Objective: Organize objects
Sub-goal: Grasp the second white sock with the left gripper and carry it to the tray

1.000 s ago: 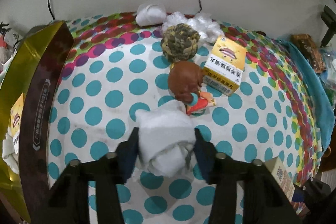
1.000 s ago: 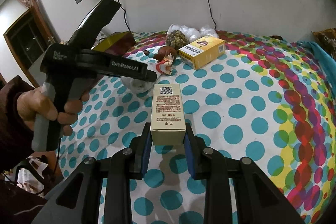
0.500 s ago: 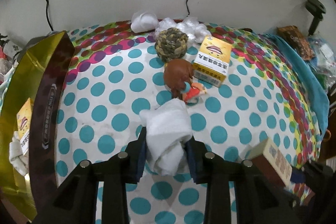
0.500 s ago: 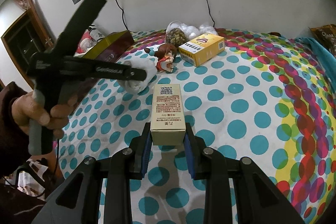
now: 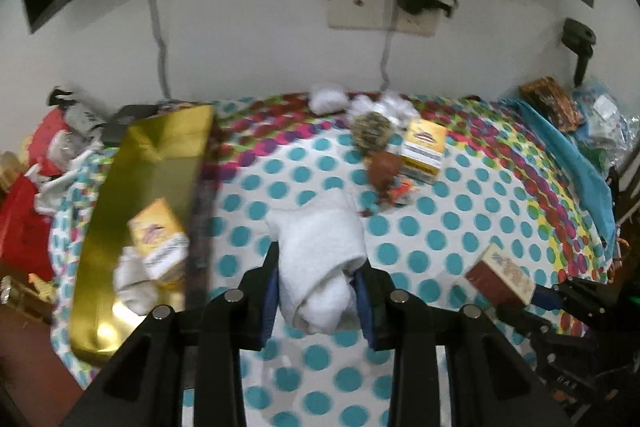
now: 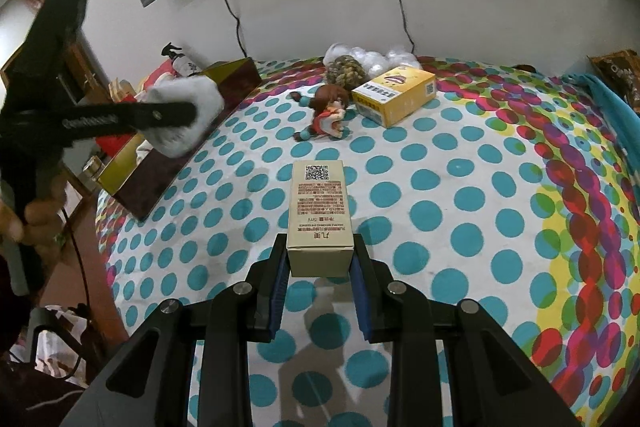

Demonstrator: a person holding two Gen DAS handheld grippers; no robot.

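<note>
My left gripper (image 5: 316,291) is clamped on a rolled white cloth (image 5: 320,259), held up beside the gold open box (image 5: 156,163). My right gripper (image 6: 320,287) pinches a tall beige carton (image 6: 320,219) on the teal-dotted bedspread (image 6: 460,219). Beyond lie a brown-haired figurine (image 6: 326,115), a yellow carton (image 6: 394,93) and the white wall (image 6: 300,7).

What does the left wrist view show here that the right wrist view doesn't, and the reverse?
Left wrist only: the gold box's inside, holding a small yellow carton and white cloth.

Right wrist only: the beige box's printed top with its QR code, and the hand on the left gripper's handle.

Both: the left gripper shut on the towel, the doll, the yellow box.
</note>
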